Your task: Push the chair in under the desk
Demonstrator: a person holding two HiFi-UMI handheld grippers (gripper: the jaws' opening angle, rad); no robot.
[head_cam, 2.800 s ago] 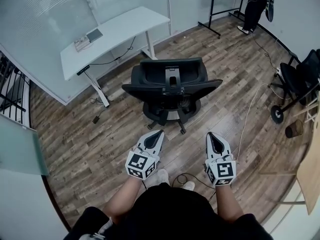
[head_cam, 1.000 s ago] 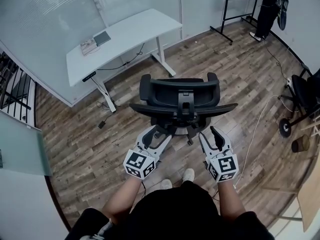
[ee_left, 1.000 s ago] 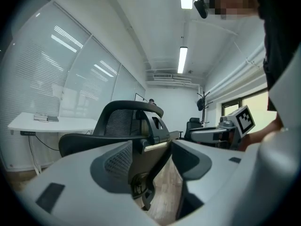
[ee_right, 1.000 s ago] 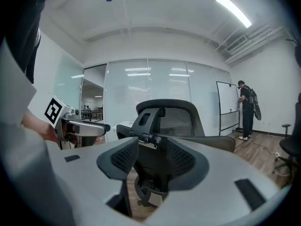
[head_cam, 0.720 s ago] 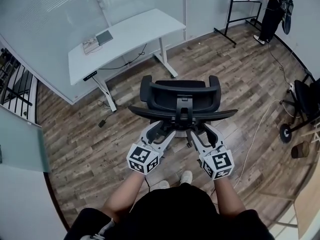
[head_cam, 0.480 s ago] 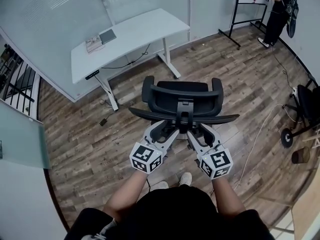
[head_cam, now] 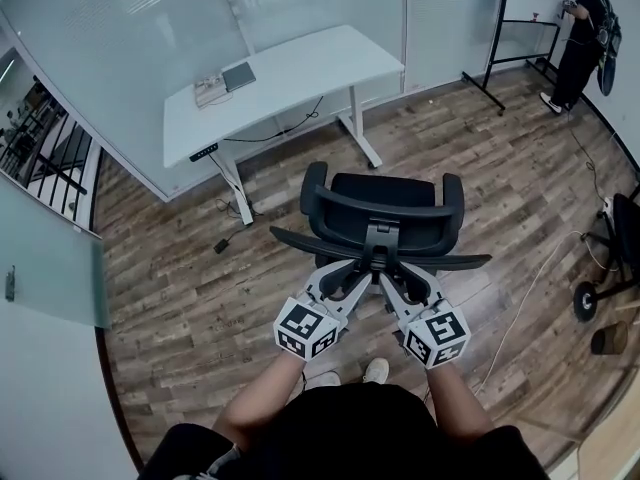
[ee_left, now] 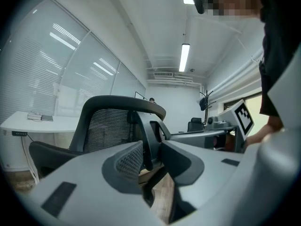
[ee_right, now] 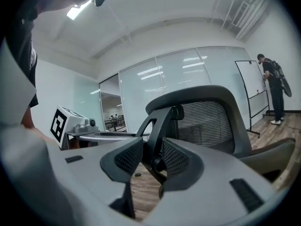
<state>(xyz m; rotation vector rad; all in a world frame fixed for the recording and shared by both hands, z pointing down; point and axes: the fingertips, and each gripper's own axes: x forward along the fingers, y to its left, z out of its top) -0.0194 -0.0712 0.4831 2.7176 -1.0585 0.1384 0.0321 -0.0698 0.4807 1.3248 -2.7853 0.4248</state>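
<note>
**Chair gripped from behind, counter not yet reached**

The chair point(head_cam: 385, 203) is found at the middle of the head view, on the wooden floor point(head_cam: 160, 298). Its backrest is turned toward the person and its seat toward the white counter point(head_cam: 300, 73) at upper centre-left. Bare floor is seen between the two, so the chair is not yet tucked in.

Both claws are set on the black back-support strut point(head_cam: 378, 248) just below the backrest. The left claw point(head_cam: 343, 280) has just been closing, and in the left gripper view the strut is seen caught between its pads. The right claw point(head_cam: 402, 282) has likewise been closing and is pinched on the same strut from the other side. A low, central hold is judged sensible: a push there should be carried straight to the castors, with less twisting than from one armrest.

Obstacles now. The gap between the counter's legs point(head_cam: 232, 178) must be aimed at. The chair is placed lower right of that gap, so a line toward the upper left is probably called for. A cable and a small black box point(head_cam: 221, 245) are seen on the floor near the left leg. Whether the armrests will be cleared by the counter top cannot be judged. Well apart, at upper right, a person point(head_cam: 585, 33) is seen beside a whiteboard stand point(head_cam: 497, 38).
</note>
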